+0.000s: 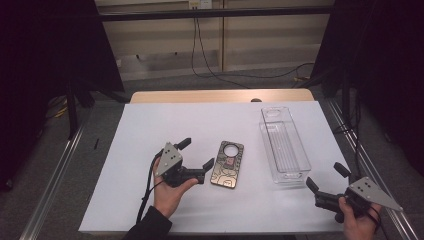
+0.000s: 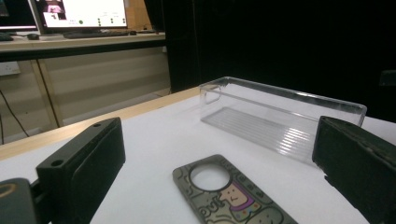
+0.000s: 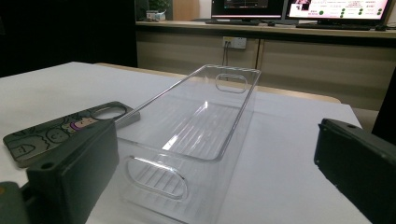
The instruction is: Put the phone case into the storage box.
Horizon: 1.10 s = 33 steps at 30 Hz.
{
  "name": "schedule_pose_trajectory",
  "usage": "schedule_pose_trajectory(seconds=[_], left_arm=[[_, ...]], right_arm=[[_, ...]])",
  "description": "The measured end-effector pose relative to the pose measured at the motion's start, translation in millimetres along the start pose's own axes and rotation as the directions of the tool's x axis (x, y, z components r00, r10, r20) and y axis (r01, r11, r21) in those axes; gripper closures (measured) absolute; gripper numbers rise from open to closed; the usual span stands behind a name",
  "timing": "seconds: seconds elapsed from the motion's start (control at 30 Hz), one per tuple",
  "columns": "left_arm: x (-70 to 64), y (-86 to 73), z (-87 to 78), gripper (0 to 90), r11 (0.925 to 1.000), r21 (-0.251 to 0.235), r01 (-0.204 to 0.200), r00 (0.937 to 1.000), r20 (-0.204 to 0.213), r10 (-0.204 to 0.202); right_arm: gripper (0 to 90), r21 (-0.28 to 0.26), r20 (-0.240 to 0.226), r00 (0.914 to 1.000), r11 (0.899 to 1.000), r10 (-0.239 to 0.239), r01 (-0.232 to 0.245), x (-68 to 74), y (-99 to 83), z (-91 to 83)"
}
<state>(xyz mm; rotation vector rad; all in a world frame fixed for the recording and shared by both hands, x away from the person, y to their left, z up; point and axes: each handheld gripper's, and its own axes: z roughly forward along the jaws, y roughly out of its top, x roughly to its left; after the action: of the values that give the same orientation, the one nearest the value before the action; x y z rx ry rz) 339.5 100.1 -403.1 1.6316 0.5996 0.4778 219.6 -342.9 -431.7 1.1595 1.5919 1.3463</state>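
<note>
A phone case point(image 1: 228, 164) with a cartoon print and a round camera hole lies flat on the white sheet near the middle; it also shows close up in the left gripper view point(image 2: 229, 196) and at the left of the right gripper view point(image 3: 60, 130). A clear plastic bin point(image 1: 283, 144) stands empty to its right point(image 2: 280, 116) point(image 3: 196, 135). My left gripper point(image 1: 196, 154) is open just left of the case, with nothing between its jaws. My right gripper point(image 1: 327, 177) is open near the bin's near end, holding nothing.
The white sheet point(image 1: 150, 130) covers a wooden table point(image 1: 220, 95). Metal rails run along both sides point(image 1: 55, 175). Cables hang on the floor behind the table point(image 1: 210, 70). Monitors stand on a desk in the background point(image 3: 299, 9).
</note>
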Motion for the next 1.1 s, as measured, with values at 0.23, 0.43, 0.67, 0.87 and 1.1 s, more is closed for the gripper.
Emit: schedule_pose_trajectory(seconds=[0.23,0.43,0.67,0.87,1.1], left_arm=[[-4.7,2.9,14.2,3.3,0.9999,-0.007,-0.012,0.9999,0.005,0.012],[-2.5,8.0,25.7,4.7,0.9997,-0.017,-0.015,0.9999,-0.005,0.015],[-1.1,3.8,30.7,9.2,0.9997,0.024,0.001,0.9999,0.017,-0.001],[-1.5,4.7,28.1,20.7,0.9996,0.025,-0.015,0.9994,0.03,0.015],[-1.2,1.6,28.9,35.4,0.9995,0.03,-0.007,0.9991,0.041,0.005]], right_arm=[[0.0,0.0,0.004,1.0,1.0,0.0,0.0,-0.4,-0.1,-0.5],[0.0,-0.002,0.001,1.0,1.0,-0.003,0.003,-0.5,0.1,-0.8],[0.0,-0.001,0.0,1.0,1.0,0.002,-0.002,-0.7,-0.3,-1.1],[0.0,-0.001,-0.008,1.0,1.0,0.0,0.0,0.6,-0.1,-0.8],[0.0,0.0,-0.009,1.0,1.0,-0.001,0.001,0.6,0.0,-1.1]])
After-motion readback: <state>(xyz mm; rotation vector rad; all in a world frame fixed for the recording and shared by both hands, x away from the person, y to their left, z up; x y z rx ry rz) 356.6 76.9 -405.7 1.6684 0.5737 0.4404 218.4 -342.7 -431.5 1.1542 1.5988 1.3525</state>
